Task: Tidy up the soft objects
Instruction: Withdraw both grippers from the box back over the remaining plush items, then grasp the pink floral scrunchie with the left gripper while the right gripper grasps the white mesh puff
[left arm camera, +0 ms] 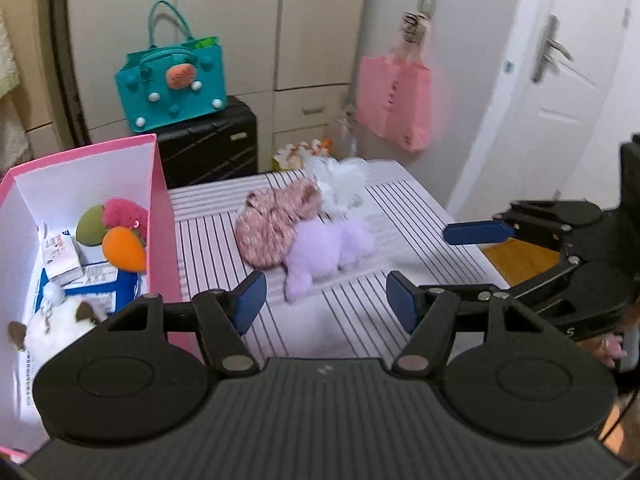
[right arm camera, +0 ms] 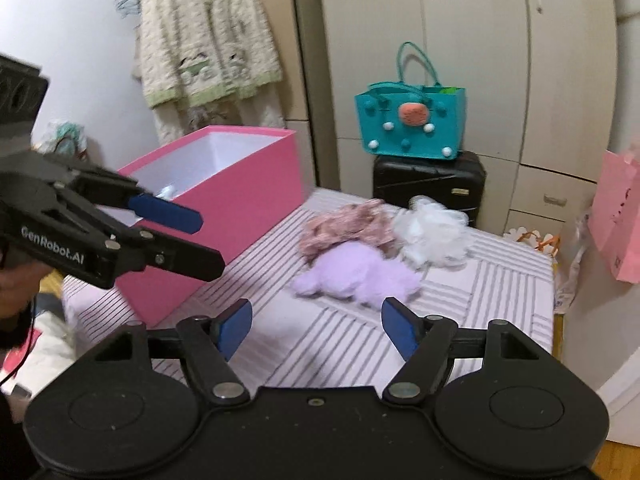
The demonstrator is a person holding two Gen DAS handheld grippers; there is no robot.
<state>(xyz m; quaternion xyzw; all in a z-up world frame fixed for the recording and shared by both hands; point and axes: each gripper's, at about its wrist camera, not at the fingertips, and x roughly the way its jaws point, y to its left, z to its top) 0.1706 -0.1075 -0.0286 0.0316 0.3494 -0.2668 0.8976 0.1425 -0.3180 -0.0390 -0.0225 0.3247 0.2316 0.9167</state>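
Note:
Three soft things lie together on the striped surface (left arm camera: 404, 216): a purple plush (left arm camera: 324, 252) (right arm camera: 360, 272), a pink flowered fabric piece (left arm camera: 272, 224) (right arm camera: 348, 228) and a white fluffy ball (left arm camera: 340, 180) (right arm camera: 432, 236). My left gripper (left arm camera: 326, 304) (right arm camera: 196, 240) hovers open just short of the purple plush, with nothing between its blue pads. My right gripper (right arm camera: 318, 330) (left arm camera: 460, 264) is also open and empty, close to the plush from the right. To the left stands a pink box (left arm camera: 160, 208) (right arm camera: 240, 200) holding an orange toy (left arm camera: 124, 248), a pink pom (left arm camera: 124, 212) and a white plush (left arm camera: 52, 328).
Behind the surface a teal bag (left arm camera: 172, 80) sits on a black suitcase (left arm camera: 212, 148). A pink paper bag (left arm camera: 396, 100) hangs on the wall beside a white door (left arm camera: 560, 80). The surface's right edge drops to a wooden floor (left arm camera: 516, 256).

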